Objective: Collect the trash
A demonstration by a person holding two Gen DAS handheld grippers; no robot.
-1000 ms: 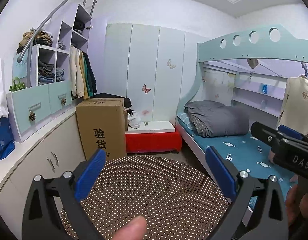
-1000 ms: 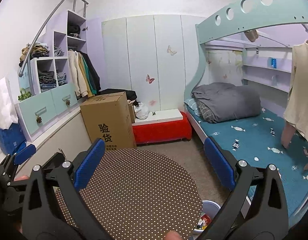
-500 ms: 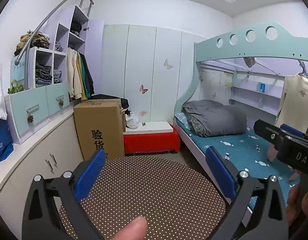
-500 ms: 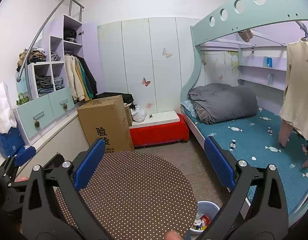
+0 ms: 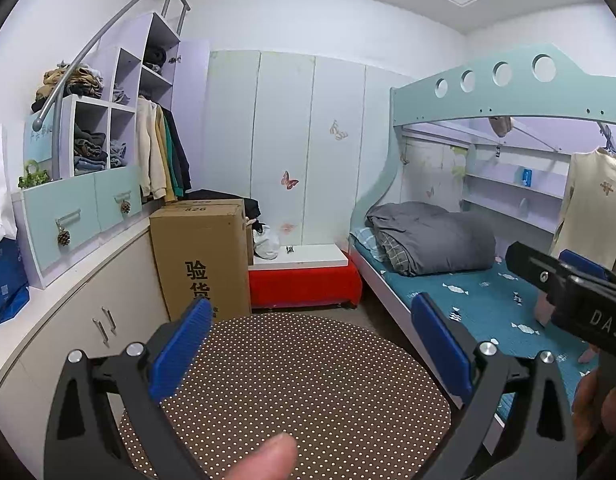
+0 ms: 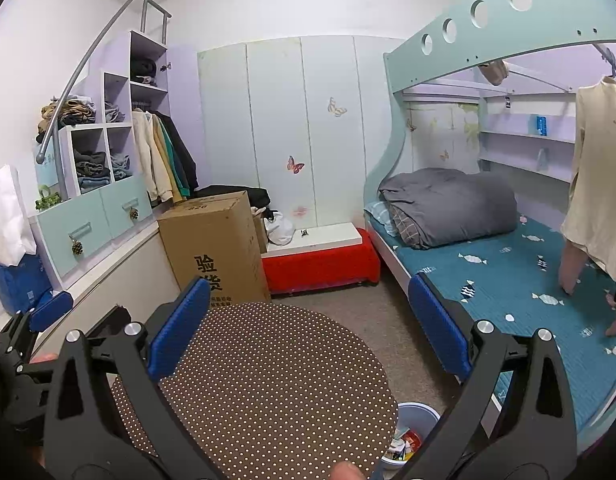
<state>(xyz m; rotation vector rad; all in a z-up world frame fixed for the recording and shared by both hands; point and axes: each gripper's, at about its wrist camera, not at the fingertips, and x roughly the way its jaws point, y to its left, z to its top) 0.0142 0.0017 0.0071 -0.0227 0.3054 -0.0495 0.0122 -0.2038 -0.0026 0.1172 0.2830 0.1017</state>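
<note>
Search step is judged in hand. Left tool (image 5: 308,352) and right tool (image 6: 304,328) are held wide apart, empty, above the dotted desk (image 6: 268,380). Trash is seen only in the bin (image 6: 408,436) on the floor beside it; next, the right tool would be lowered there.

A round table (image 6: 268,380) sits just ahead; bin (image 6: 408,436) at its right, box (image 6: 216,248) beyond, bed (image 6: 508,280) further right.

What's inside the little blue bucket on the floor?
The round blue plastic bucket holds colourful wrappers and paper scraps. The brown dotted round table covers its left side, so the rest stays hidden.
</note>
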